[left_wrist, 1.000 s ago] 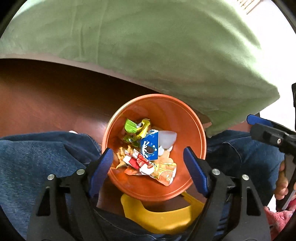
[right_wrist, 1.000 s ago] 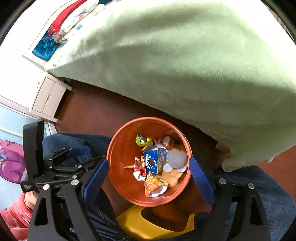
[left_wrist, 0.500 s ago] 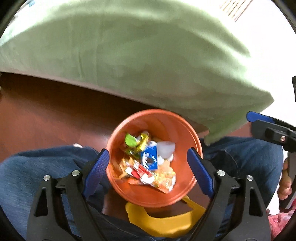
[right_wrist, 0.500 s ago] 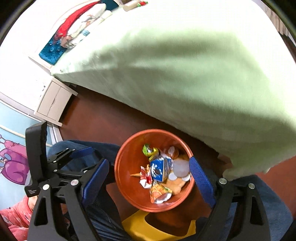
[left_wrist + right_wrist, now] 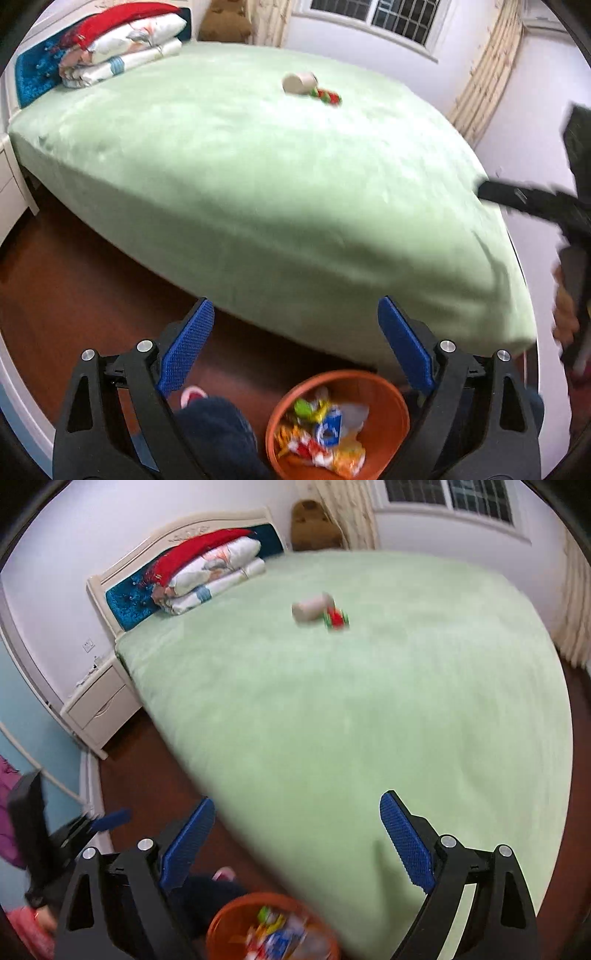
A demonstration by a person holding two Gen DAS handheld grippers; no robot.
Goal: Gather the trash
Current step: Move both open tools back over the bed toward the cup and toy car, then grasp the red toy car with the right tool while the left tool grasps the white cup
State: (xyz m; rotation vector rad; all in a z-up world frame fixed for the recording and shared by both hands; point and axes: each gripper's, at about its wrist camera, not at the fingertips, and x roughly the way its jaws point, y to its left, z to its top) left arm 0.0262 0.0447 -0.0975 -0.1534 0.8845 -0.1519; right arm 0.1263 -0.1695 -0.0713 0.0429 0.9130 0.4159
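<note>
An orange bin (image 5: 397, 408) holding several wrappers (image 5: 325, 435) sits low in the left wrist view, and at the bottom edge of the right wrist view (image 5: 221, 928). On the green bed (image 5: 258, 177) lie a white paper cup (image 5: 297, 82) and a red-green wrapper (image 5: 327, 96), far from both grippers; both also show in the right wrist view, the cup (image 5: 310, 606) and the wrapper (image 5: 336, 619). My left gripper (image 5: 295, 343) is open and empty above the bin. My right gripper (image 5: 297, 834) is open and empty over the bed's near edge.
Folded bedding (image 5: 210, 572) lies against the headboard. A white nightstand (image 5: 98, 705) stands left of the bed. The floor (image 5: 74, 280) is dark wood. My jeans-clad leg (image 5: 214, 432) is beside the bin. A window (image 5: 399, 16) is behind the bed.
Both grippers have tilted up from looking down into the bin. The bed top, with the cup and wrapper on it, has come into view. The bin has dropped to the frames' bottom.
</note>
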